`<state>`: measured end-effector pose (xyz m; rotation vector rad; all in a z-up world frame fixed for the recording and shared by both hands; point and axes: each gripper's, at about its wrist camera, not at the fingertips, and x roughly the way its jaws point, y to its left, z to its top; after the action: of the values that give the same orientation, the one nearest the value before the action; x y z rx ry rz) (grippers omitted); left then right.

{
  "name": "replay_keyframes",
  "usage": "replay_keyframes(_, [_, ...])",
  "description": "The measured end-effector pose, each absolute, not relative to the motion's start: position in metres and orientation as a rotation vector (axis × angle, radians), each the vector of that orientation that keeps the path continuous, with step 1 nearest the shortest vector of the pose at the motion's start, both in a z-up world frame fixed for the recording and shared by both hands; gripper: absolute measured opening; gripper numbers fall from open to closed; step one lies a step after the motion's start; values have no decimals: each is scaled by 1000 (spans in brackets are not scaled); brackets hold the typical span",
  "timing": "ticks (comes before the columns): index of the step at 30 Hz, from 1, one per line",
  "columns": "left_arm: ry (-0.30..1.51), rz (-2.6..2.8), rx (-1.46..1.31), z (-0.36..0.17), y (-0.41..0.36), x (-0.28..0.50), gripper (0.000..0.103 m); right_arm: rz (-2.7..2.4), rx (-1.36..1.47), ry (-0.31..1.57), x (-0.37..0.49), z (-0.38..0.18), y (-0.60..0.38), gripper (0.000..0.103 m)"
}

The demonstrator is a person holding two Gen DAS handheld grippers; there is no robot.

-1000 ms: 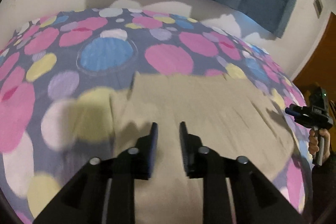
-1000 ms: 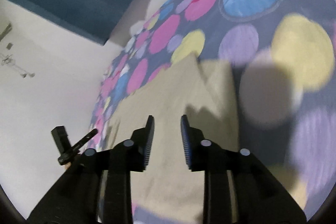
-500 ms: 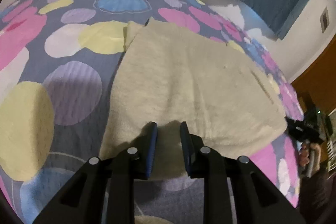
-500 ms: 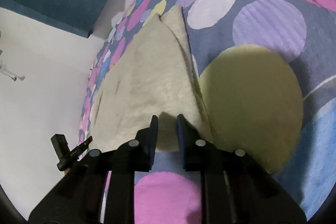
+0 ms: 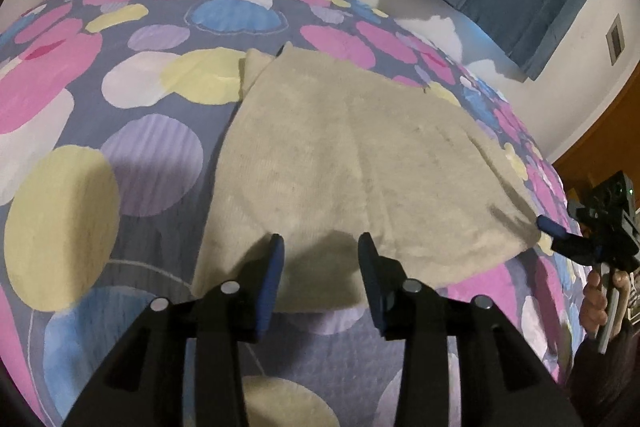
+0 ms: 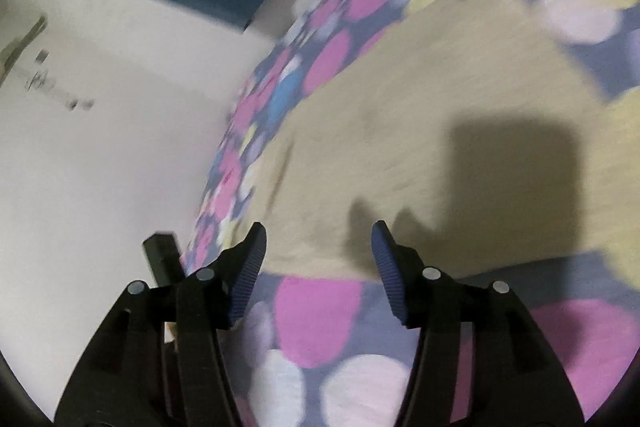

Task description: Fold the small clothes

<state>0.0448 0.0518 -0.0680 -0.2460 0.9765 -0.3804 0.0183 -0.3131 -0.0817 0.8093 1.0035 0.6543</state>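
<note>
The cream garment [image 5: 352, 163] lies folded flat on the bed [image 5: 152, 163], its near hem close to the bed's near edge and one corner reaching toward the right edge. The left gripper [image 5: 320, 247] hovers over that hem; its jaws have just been opening, nothing between them. The right gripper [image 6: 318, 239], likewise just opened and empty, hangs at the right corner. Spotted bedcover lies bare all around.
</note>
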Motion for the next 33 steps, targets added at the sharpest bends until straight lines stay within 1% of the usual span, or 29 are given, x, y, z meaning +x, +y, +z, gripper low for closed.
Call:
replay_keyframes(4, [973, -382, -248, -69, 53, 44, 39, 693, 800, 1068, 26, -99, -279, 55])
replay_keyframes(6, [972, -384, -251, -70, 53, 43, 40, 674, 798, 1144, 31, -124, -268, 55])
replay_keyframes(9, [972, -385, -252, -70, 53, 43, 40, 697, 843, 1095, 26, -128, -274, 50])
replay_keyframes(17, [969, -382, -256, -70, 53, 41, 41, 720, 818, 1051, 22, -126, -273, 51])
replay_keyframes(18, [967, -382, -258, -69, 53, 41, 42, 720, 818, 1046, 21, -127, -272, 51])
replay_keyframes(20, [957, -380, -259, -66, 54, 40, 49, 724, 816, 1032, 23, -130, -270, 51])
replay_keyframes(21, [951, -378, -256, -64, 54, 40, 50, 729, 814, 1026, 23, -130, -269, 52])
replay_keyframes(23, [944, -363, -238, -62, 53, 41, 52, 737, 809, 1014, 20, -131, -271, 53])
replay_keyframes(25, [940, -357, -230, -59, 54, 43, 53, 748, 810, 994, 19, -130, -271, 58])
replay_keyframes(26, [938, -356, -233, -56, 55, 43, 56, 758, 811, 983, 18, -129, -270, 60])
replay_keyframes(28, [928, -348, -253, -53, 63, 44, 61, 782, 803, 961, 16, -127, -268, 69])
replay_keyframes(29, [924, -347, -262, -53, 66, 44, 62, 794, 789, 951, 15, -126, -267, 71])
replay_keyframes(31, [935, -323, -292, -56, 78, 53, 62, 814, 757, 935, 14, -122, -264, 80])
replay_keyframes(33, [949, -295, -320, -60, 88, 59, 62, 816, 733, 934, 13, -120, -261, 82])
